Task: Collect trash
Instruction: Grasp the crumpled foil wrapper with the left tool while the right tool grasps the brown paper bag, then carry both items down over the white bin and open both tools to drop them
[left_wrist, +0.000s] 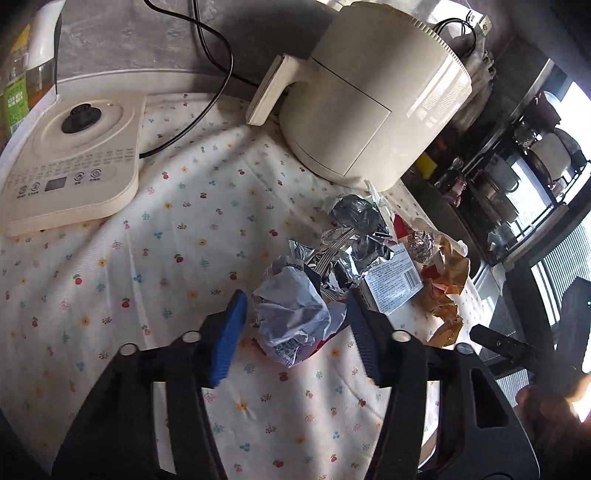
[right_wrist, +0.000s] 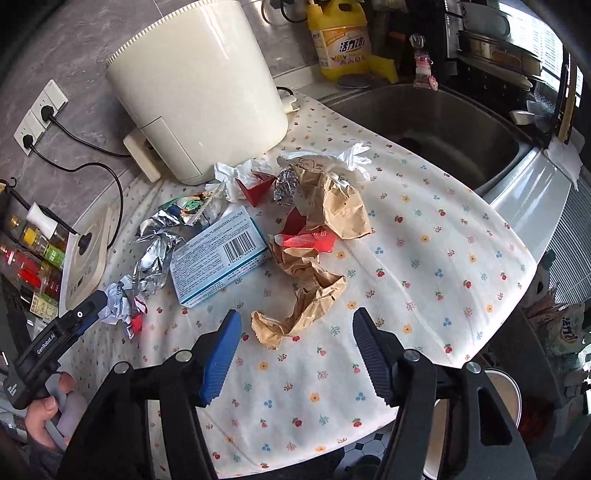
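A crumpled white-blue paper ball (left_wrist: 295, 317) lies on the flowered cloth (left_wrist: 166, 266) between the jaws of my left gripper (left_wrist: 295, 297). The dark pad is at the ball's side; the blue pad (left_wrist: 229, 332) stands a little off it. From the right wrist view, that left gripper (right_wrist: 94, 302) sits at the ball (right_wrist: 118, 299). My right gripper (right_wrist: 295, 314) is open over the near end of a crumpled brown paper bag (right_wrist: 306, 302), touching nothing. Further trash: a blue-white box (right_wrist: 218, 254), silver foil wrapper (right_wrist: 155, 251), foil ball (right_wrist: 284, 184), red packet (right_wrist: 306, 238), white tissue (right_wrist: 354, 155).
A cream air fryer (right_wrist: 199, 85) stands behind the trash, a kettle base (left_wrist: 74, 158) to the left. The steel sink (right_wrist: 436, 114) lies to the right with a yellow detergent bottle (right_wrist: 341, 40) behind it. Cords run to wall sockets (right_wrist: 37, 114). Spice bottles (right_wrist: 33, 251) stand at far left.
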